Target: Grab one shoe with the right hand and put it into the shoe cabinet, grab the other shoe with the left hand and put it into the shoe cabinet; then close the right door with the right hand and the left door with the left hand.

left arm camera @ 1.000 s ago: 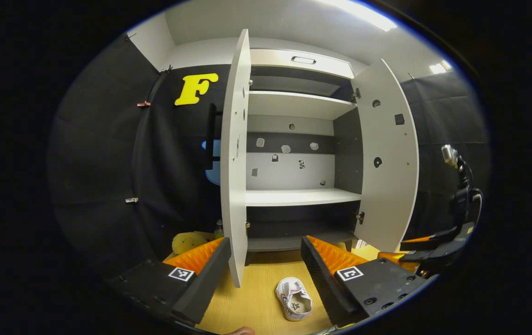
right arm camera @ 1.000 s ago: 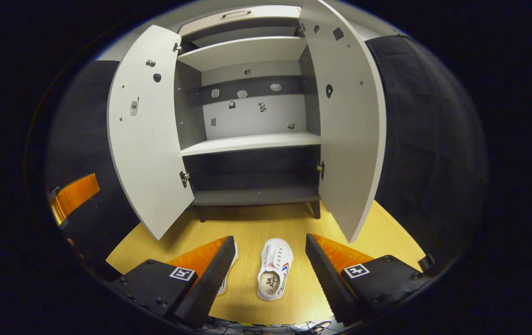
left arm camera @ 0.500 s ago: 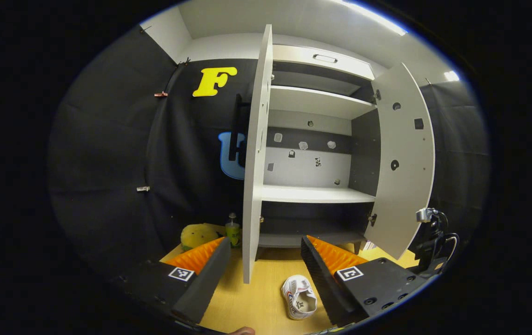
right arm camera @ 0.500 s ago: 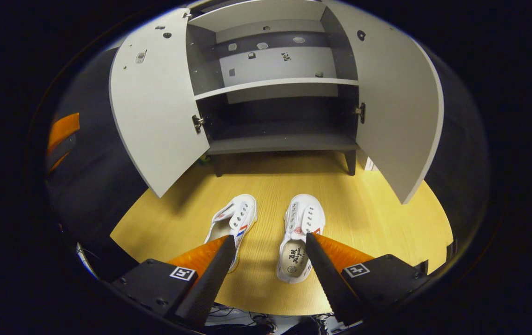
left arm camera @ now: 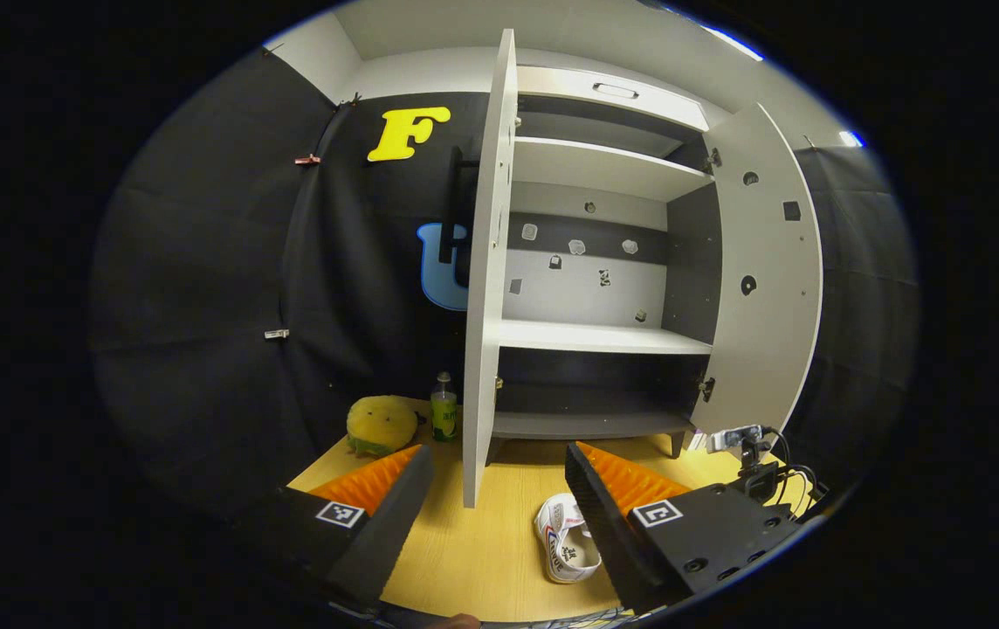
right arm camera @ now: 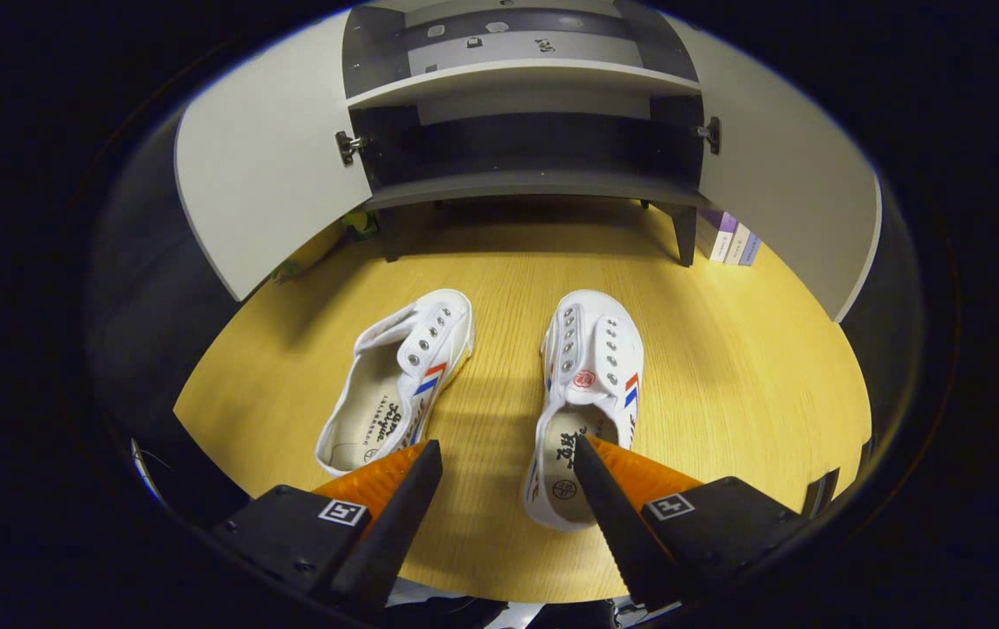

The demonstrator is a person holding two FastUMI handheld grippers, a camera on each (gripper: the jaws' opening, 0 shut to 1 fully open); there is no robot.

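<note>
We held the right gripper above the right shoe, its fingers apart and empty; the shoe lay on the wooden floor before the open shoe cabinet. A good grasp, we judged, meant straddling its heel collar squarely. The left gripper hung open too.

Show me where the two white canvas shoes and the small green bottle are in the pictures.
right white canvas shoe (right arm camera: 591,367), right gripper view, on its tongue.
left white canvas shoe (right arm camera: 430,345), right gripper view, on its toe.
small green bottle (left arm camera: 443,418), left gripper view, on its body.
</note>
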